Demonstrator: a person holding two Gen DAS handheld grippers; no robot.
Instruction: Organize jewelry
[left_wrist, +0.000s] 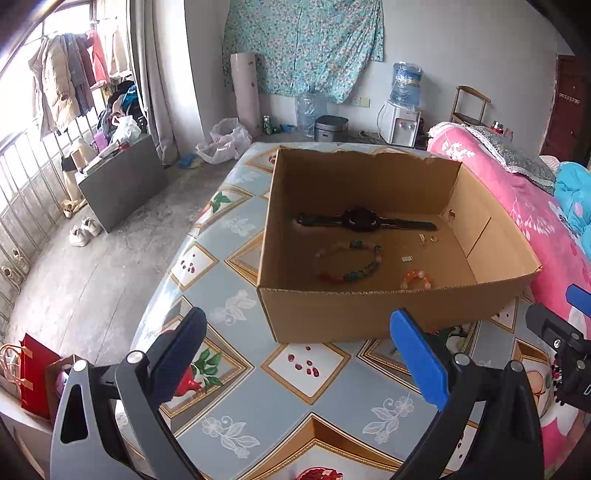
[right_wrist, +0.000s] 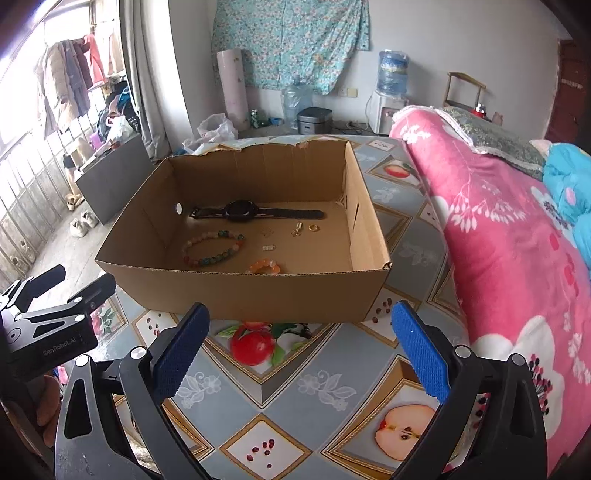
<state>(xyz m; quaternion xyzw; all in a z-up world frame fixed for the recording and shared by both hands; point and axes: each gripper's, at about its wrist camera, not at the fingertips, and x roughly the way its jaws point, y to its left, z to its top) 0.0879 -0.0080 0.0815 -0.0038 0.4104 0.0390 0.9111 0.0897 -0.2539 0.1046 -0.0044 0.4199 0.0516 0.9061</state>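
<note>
Left wrist view looks down on a table (left_wrist: 229, 387) under a glossy cloth printed with grey-blue diamonds, gold borders, pomegranates and apples. On it stands an open cardboard box (left_wrist: 369, 314), the landmark here. Inside the box, on its floor, lie a black watch (left_wrist: 360, 220) toward the far wall, a multicoloured bead bracelet (left_wrist: 349, 262) nearer the front, an orange bead bracelet (left_wrist: 415, 279) against the front wall, and a few small gold pieces (left_wrist: 428, 239) between the watch and the orange beads.

In front of the box, the left gripper (left_wrist: 299, 365) hangs over the cloth with its blue-padded fingers spread wide and nothing between them. The right gripper (right_wrist: 301, 354) is likewise in front of the box, fingers wide apart and empty.

Right of the box runs a bed with a pink flowered blanket (right_wrist: 498, 240). Behind the box, on the concrete floor, stand a water dispenser (left_wrist: 402, 118) and a spare water bottle (left_wrist: 310, 109) below a floral cloth (left_wrist: 303, 44) hung on the wall. Left of the box, coats (left_wrist: 66, 77) hang by a bright window, with shoes (left_wrist: 84, 230) beneath.
</note>
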